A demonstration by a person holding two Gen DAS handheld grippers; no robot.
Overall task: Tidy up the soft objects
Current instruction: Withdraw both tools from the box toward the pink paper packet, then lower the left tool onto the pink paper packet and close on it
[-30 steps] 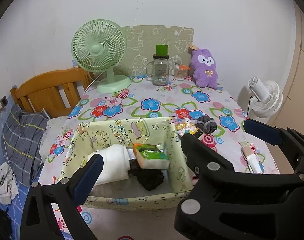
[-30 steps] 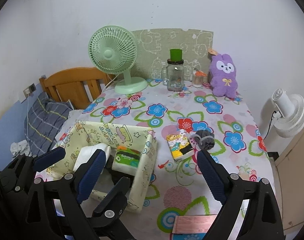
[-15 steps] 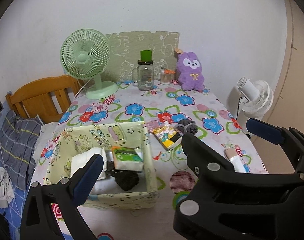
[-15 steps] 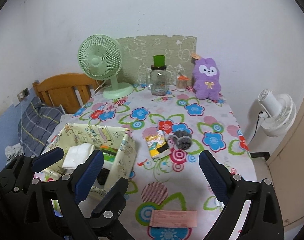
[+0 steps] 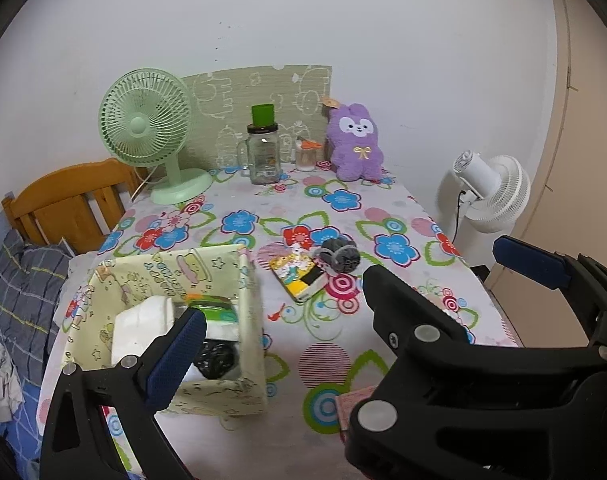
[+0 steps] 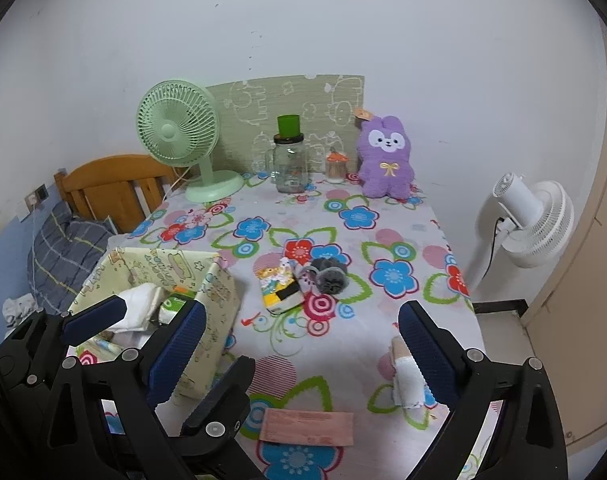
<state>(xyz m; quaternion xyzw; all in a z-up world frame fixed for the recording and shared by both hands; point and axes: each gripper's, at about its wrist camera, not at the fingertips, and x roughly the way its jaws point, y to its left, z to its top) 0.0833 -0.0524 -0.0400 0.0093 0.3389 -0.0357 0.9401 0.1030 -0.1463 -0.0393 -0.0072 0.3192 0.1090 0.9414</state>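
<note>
A pale yellow fabric bin (image 5: 223, 280) (image 6: 215, 292) stands at the table's front left. It holds a white folded cloth (image 5: 143, 324), a green tissue pack (image 5: 219, 314) and a black soft item (image 5: 215, 360). A yellow patterned pouch (image 6: 279, 290) and a grey rolled sock (image 6: 329, 276) lie mid-table. A white rolled cloth (image 6: 405, 376) lies front right, a pink packet (image 6: 307, 426) at the front edge. My left gripper (image 5: 279, 312) is open and empty above the bin's right side. My right gripper (image 6: 303, 344) is open and empty over the front of the table.
At the back stand a green desk fan (image 6: 179, 136), a glass jar with a green lid (image 6: 289, 160), a small jar (image 6: 335, 166) and a purple plush rabbit (image 6: 385, 160). A white floor fan (image 6: 531, 220) stands right of the table. A wooden bed frame (image 6: 111, 184) is on the left.
Both grippers have drawn back and up from the bin, so more of the table shows. Both stay open and empty. The objects have not moved.
</note>
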